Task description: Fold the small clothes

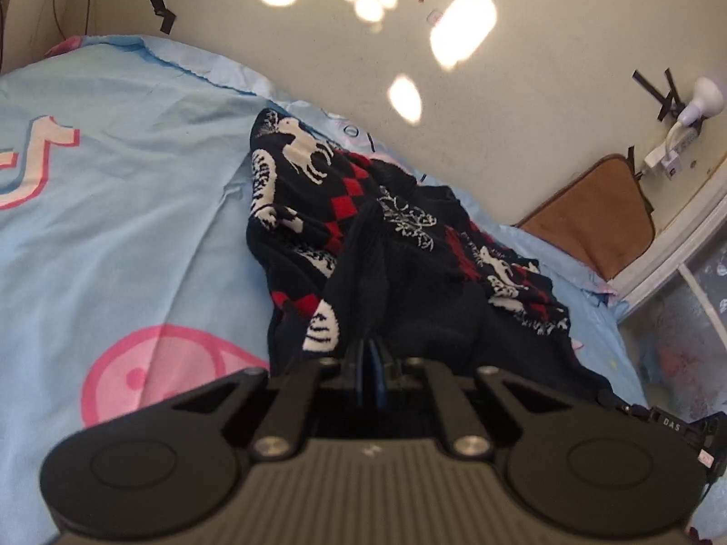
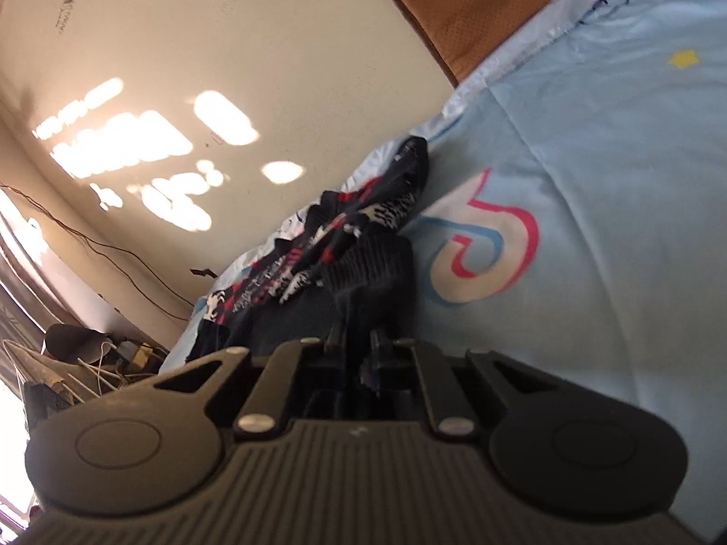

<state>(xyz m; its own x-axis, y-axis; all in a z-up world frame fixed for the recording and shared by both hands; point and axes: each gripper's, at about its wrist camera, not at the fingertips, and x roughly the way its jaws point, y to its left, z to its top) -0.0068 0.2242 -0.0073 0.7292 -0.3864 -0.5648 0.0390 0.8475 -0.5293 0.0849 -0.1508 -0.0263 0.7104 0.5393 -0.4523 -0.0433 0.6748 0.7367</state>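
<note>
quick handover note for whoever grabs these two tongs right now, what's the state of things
Left tongs: shut on a dark edge of the patterned knit garment.
Right tongs: shut on the garment's dark ribbed part.
Garment: bunched and crumpled on the light blue printed sheet, near the wall.
Done: both grips are on the cloth, nothing more.
Left: no neat fold shows yet. Probably spread it flat on the sheet first, then fold and smooth it.
</note>
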